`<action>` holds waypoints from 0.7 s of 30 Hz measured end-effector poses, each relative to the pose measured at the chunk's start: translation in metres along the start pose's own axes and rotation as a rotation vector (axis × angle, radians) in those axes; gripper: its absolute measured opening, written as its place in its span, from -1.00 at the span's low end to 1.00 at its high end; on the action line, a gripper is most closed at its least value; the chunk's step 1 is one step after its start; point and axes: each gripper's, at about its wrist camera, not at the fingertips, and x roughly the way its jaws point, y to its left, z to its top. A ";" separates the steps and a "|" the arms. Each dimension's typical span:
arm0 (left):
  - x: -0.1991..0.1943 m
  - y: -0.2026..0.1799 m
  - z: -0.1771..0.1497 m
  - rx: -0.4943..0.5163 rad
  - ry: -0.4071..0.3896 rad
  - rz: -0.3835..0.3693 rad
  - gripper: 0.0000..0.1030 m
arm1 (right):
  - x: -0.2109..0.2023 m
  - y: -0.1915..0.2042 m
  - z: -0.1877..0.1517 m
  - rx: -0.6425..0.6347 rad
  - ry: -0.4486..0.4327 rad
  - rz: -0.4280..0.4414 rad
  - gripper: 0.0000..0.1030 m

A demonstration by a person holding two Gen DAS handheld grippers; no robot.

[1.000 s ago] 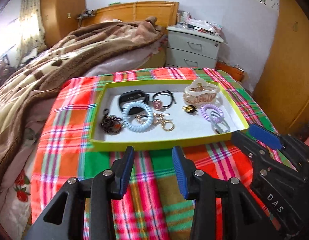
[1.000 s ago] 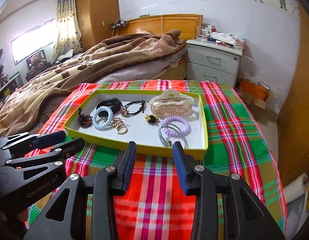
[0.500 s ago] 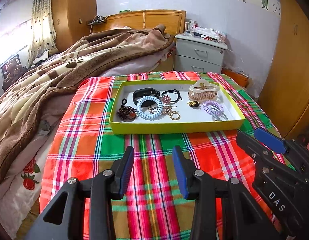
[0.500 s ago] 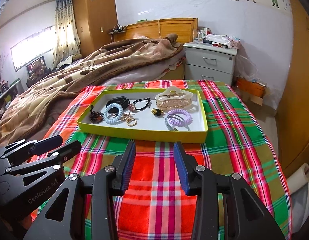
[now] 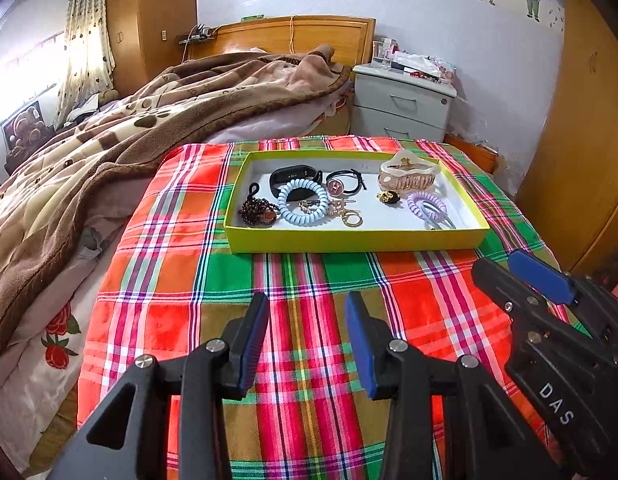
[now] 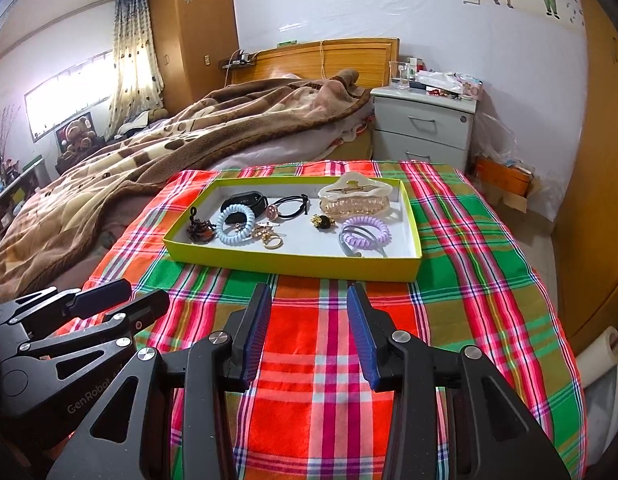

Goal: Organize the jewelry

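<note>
- Both grippers had drawn back from the yellow tray [image 5: 349, 242] over the past second: a second earlier its near wall sat just beyond the fingertips in each wrist view, and now a broad stretch of plaid cloth [image 5: 309, 280] lay between.
- Left gripper [image 5: 306, 340] had its jaws spread with nothing between them, hovering over the cloth well short of the tray.
- Right gripper [image 6: 309, 332] was likewise parted and empty, its pads bare and blue, pointing down toward the cloth in front of the tray's near edge.
- Inside the tray nothing appeared to have shifted between the earlier pictures and now. The jewelry sat loosely mixed on the white floor: a dark beaded bracelet [image 5: 258, 213] at the left end, a pale blue coil tie [image 5: 303, 201] beside it and overlapping a black band [image 5: 295, 178], a black elastic with a pink charm [image 5: 345, 185], gold rings and a clasp [image 5: 347, 214], a small black-and-gold piece [image 5: 389, 199], a lilac coil tie [image 5: 426, 204] and a large translucent claw clip [image 5: 407, 174] at the right.
- My reading: the retreat left the task either not yet begun or just wrapped up; with everything already in one tray and no second container visible, I could not tell which.
- Any further sorting would need a fresh reach forward, and the tangled gold pieces looked likeliest to drag neighbours along.
</note>
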 end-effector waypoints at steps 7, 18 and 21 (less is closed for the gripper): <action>0.001 0.000 -0.001 0.000 0.006 -0.004 -0.20 | 0.001 0.000 0.000 0.001 0.008 0.000 -0.22; 0.001 0.001 -0.001 -0.002 0.012 -0.001 -0.20 | 0.002 -0.001 0.000 0.004 0.005 -0.002 -0.22; 0.001 0.001 -0.001 -0.001 0.013 -0.002 -0.20 | 0.001 0.000 0.000 0.005 0.005 -0.002 -0.22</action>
